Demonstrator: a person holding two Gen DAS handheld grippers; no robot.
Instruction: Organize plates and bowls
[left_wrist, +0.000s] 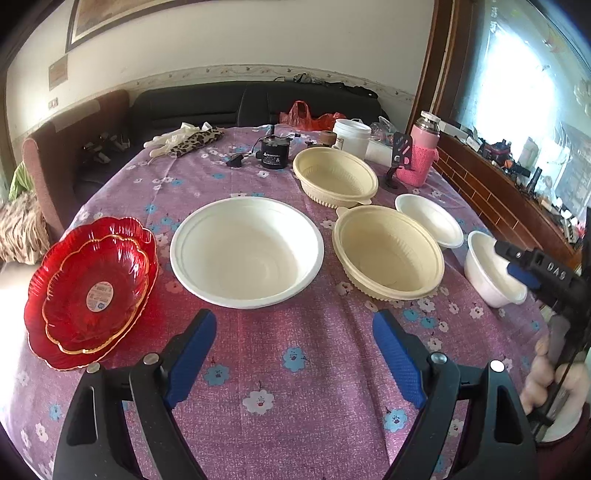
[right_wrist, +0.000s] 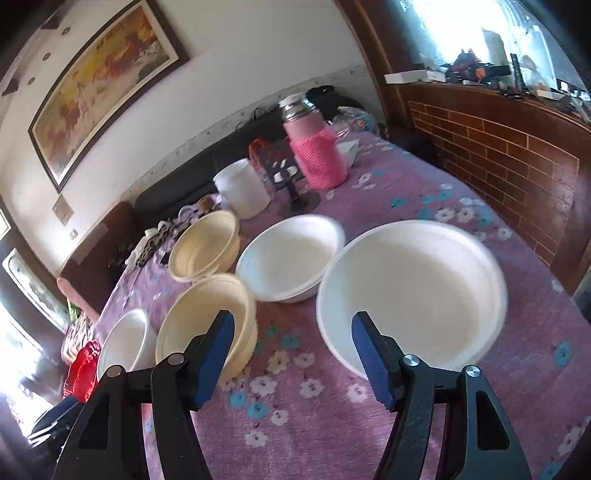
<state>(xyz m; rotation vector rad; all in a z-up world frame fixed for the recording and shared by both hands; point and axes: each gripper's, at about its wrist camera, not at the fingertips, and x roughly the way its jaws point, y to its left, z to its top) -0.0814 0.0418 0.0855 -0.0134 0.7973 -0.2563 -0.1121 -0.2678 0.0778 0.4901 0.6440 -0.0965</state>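
Left gripper (left_wrist: 295, 332): hovering over the tablecloth (left_wrist: 295, 387), jaws wide, holding nothing.
Right gripper (right_wrist: 291, 332): jaws gaping, empty.
Red plates (left_wrist: 92, 288): sitting stacked, left of frame.
White bowl (left_wrist: 246, 251): lying centre.

The left gripper (left_wrist: 295, 354) points downward with its jaws spread wide and nothing between them. The right gripper (right_wrist: 291, 356) is likewise angled down, jaws parted and empty.
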